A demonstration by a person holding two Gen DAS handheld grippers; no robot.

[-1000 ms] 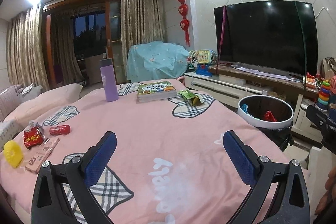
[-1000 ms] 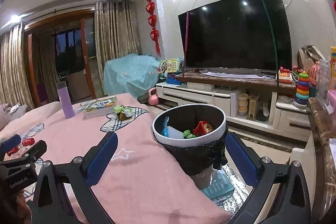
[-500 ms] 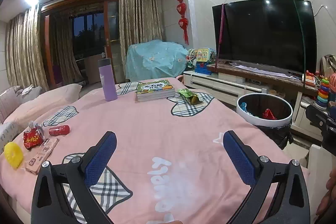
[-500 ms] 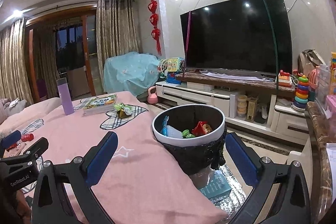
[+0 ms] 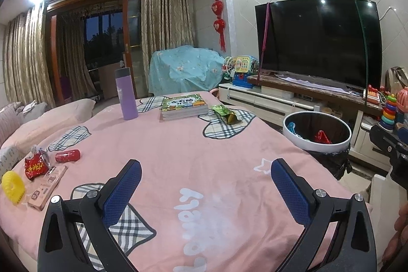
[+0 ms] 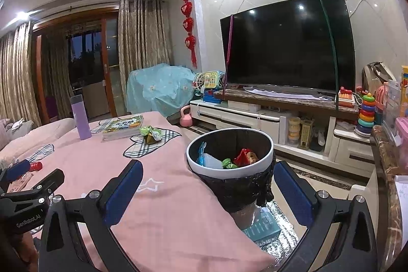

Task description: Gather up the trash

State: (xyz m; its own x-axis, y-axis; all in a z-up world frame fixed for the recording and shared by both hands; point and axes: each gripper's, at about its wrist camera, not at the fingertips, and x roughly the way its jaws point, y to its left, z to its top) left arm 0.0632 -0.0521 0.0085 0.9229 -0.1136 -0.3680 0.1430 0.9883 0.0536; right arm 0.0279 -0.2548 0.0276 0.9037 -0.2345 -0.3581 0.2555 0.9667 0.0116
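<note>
The left gripper (image 5: 205, 185), its blue-padded fingers spread wide with nothing between them, hangs above a table covered in a pink cloth with plaid patches (image 5: 178, 149). The right gripper (image 6: 206, 188) is likewise spread and empty, aimed toward a round white-rimmed trash bin lined with a black bag (image 6: 230, 171) that stands just beside the table's edge. Inside the bin lie a red wrapper, a green scrap and pale blue plastic pieces. On the far part of the table, a crumpled green snack wrapper (image 5: 225, 114) rests on a plaid patch, just beside a stack of books with a green cover (image 5: 183, 106); a tall lilac bottle with a grey cap (image 5: 125, 93) stands upright to the left of the books. Near the table's left edge sit a crumpled red foil snack bag (image 5: 35, 166), a small red can lying on its side (image 5: 67, 155), a flat pink rectangular packet (image 5: 47, 186) and a yellow round toothed toy (image 5: 12, 185). A large dark television (image 5: 316, 42) stands on a low white cabinet behind the bin.
</note>
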